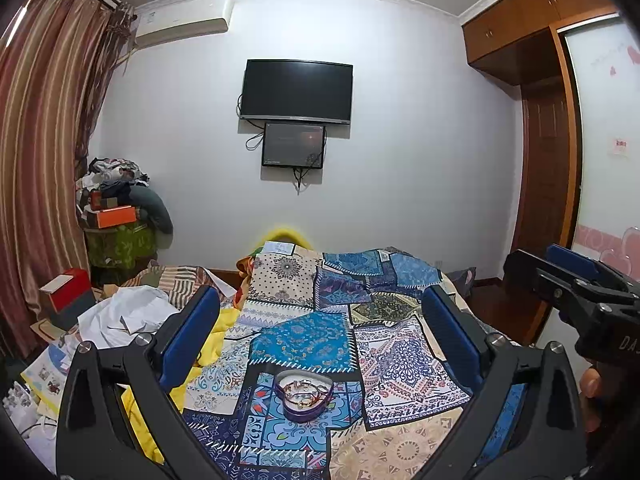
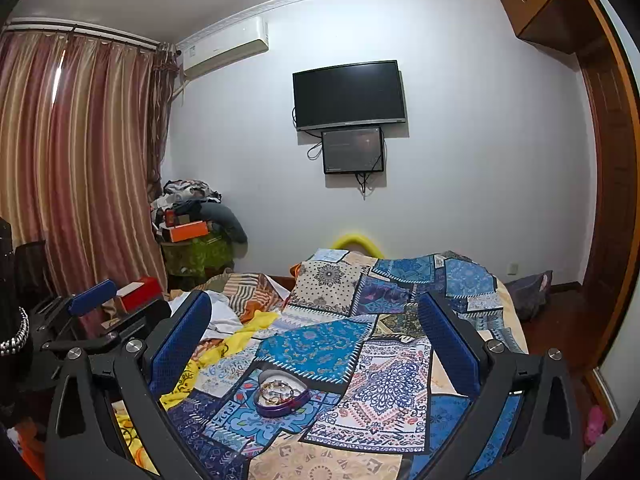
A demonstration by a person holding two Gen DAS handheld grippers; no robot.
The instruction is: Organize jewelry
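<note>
Hovering over the bed with both tools empty, jewelry waiting in its heart-shaped tin

Sitting on the patchwork bedspread (image 1: 308, 340), the purple heart-shaped tin (image 1: 303, 395) holds a loose tangle of bangles and rings (image 1: 306, 392); the same tin (image 2: 282, 395) shows in the right view. The left tool (image 1: 320, 332) hangs above and short of the tin with its blue pads spread wide and nothing between them, and the right tool (image 2: 316, 336) is likewise wide apart and empty. The pieces look light, thin, hard and slick, likely to slide off a pad or snag on one another, so pinching one bangle across its band at the top of the pile seems safest. The tin looks stiff but light on soft bedding; it may tip if pressed at its rim.
</note>
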